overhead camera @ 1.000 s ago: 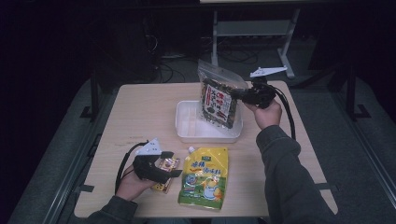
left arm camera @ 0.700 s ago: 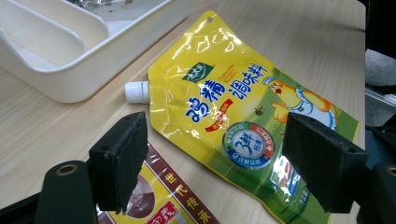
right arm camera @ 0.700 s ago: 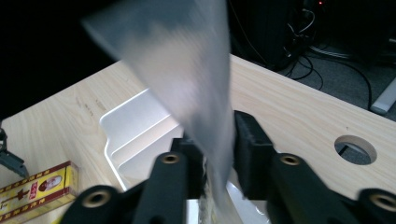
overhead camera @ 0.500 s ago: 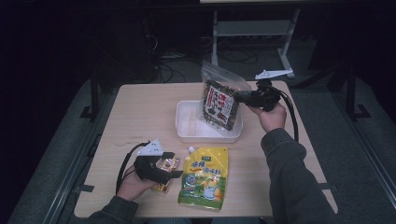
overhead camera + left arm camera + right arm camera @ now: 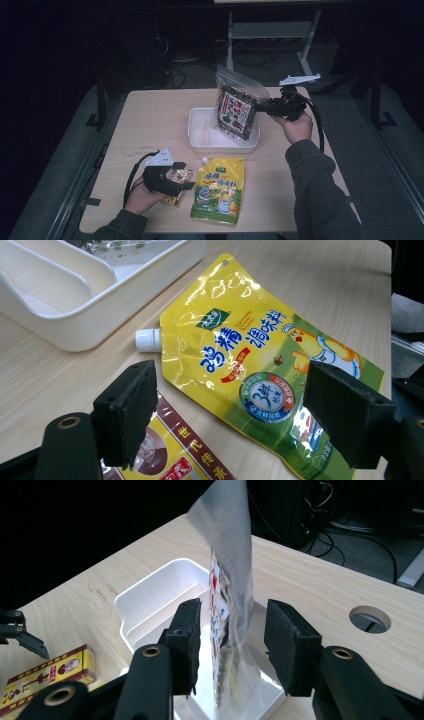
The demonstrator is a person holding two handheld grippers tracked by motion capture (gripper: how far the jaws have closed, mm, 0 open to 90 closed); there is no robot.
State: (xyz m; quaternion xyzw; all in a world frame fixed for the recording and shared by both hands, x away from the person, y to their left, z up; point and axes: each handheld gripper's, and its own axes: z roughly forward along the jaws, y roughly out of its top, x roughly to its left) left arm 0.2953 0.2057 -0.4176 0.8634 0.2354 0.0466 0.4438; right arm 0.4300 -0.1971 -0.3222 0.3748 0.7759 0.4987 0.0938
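Standing upright in the white tray (image 5: 200, 135), the dark snack bag (image 5: 235, 109) sits beside the right claw (image 5: 259, 106). Left claw (image 5: 240, 410) gapes, released, over the yellow spout pouch (image 5: 260, 350). Right claw's jaws, just opening, flank the bag without pressing it.

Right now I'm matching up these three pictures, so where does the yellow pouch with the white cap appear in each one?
High view: the yellow pouch lies flat at the table's near edge, below the white tray.
Left gripper view: it fills the middle and right, cap toward the tray.
Right gripper view: the pouch is not in it.
Shared landmark: the white tray, seen in all three.
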